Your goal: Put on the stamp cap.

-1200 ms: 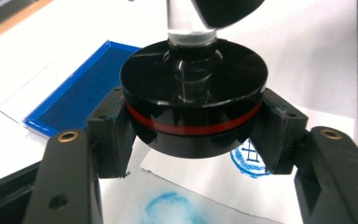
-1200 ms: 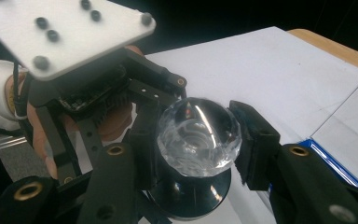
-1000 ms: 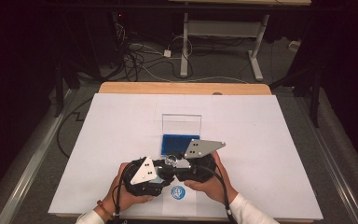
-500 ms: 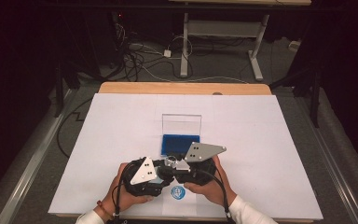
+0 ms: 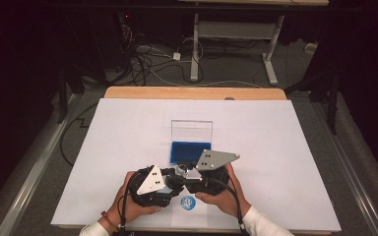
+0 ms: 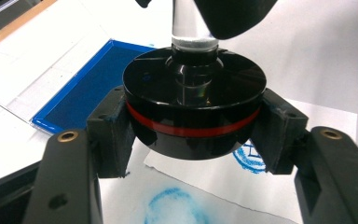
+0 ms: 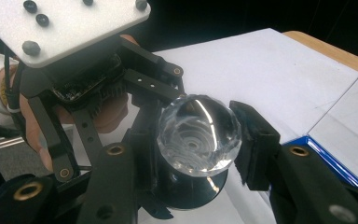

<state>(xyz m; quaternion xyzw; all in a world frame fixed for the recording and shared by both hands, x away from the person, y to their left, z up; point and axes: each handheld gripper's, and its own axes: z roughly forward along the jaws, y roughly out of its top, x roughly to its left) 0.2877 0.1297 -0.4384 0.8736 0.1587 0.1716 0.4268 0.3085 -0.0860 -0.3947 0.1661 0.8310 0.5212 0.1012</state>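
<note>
- There is one stamp [image 6: 195, 109]: a round black base with a red ring and a clear faceted knob [image 7: 198, 135] on top.
- There are two grippers. The left gripper [image 6: 193, 135] has its jaws closed on the black base from both sides. The right gripper [image 7: 200, 140] has its jaws closed on the clear knob.
- In the high view the left gripper [image 5: 170, 184] and the right gripper [image 5: 189, 174] meet at the near middle of the surface [image 5: 295, 162], one in each hand, and the stamp is held between them, just above the paper.
- One round blue print [image 5: 188, 202] is on the white paper sheet [image 5: 204, 216], just near the hands. In the left gripper view I count two blue marks below the stamp: one sharp print [image 6: 249, 156] and one pale smear [image 6: 177, 207].
- There is one ink pad case [image 5: 186, 152], just behind the grippers. Its tray holds a dark blue pad and its clear lid [image 5: 192, 130] stands open behind it.
- The surface is white, with a wooden edge [image 5: 192, 92] at the far side.
- The room is dark. On the grey floor [image 5: 226, 69] lie many cables [image 5: 147, 61], and the white legs of another table [image 5: 270, 59] stand further back.
</note>
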